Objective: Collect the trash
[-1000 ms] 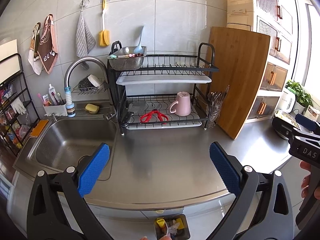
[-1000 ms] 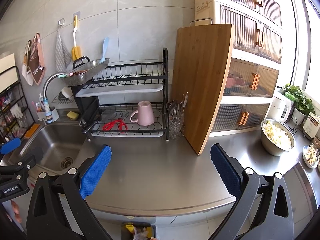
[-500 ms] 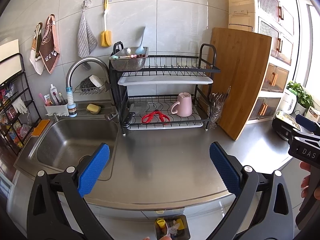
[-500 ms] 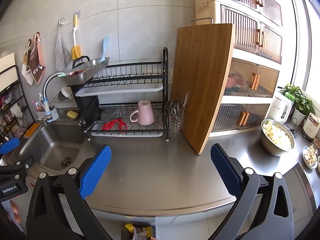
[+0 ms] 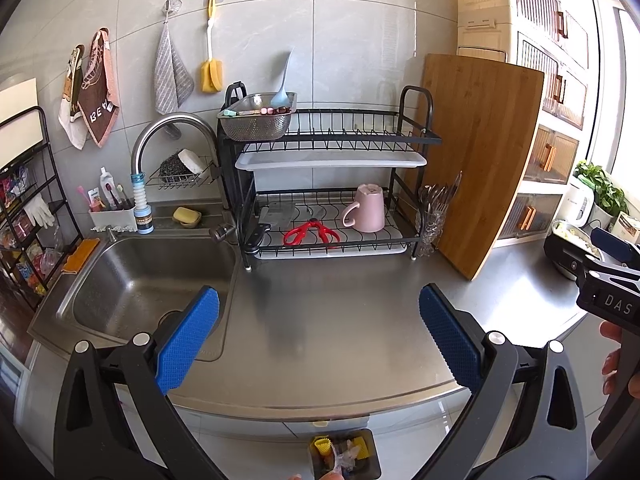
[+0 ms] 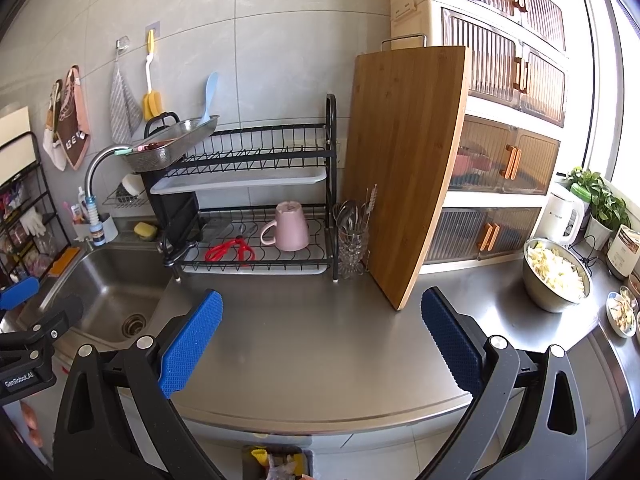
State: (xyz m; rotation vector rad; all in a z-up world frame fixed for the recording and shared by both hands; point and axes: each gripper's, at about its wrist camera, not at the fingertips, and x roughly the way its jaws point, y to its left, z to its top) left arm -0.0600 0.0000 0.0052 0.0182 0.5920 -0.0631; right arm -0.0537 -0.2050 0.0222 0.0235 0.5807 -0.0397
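I hold the left gripper (image 5: 319,344) and the right gripper (image 6: 321,344) above a stainless steel counter (image 5: 344,320), both with blue-padded fingers spread wide and nothing between them. The trash sits in a dark bin (image 5: 346,456) at the bottom centre of the left view, below the counter's front edge, and the same bin (image 6: 276,462) shows at the bottom centre of the right view; yellow and pale scraps lie inside it. Centre frame stands a black two-tier dish rack (image 5: 332,184) carrying a pink mug (image 5: 366,208) upside down and red scissors (image 5: 312,232) on its lower shelf. A wooden cutting board (image 6: 404,168) leans upright just right of the rack. The sink (image 5: 148,280) fills the lower left, and a steel bowl of chopped food (image 6: 556,276) rests at the right edge of my right view
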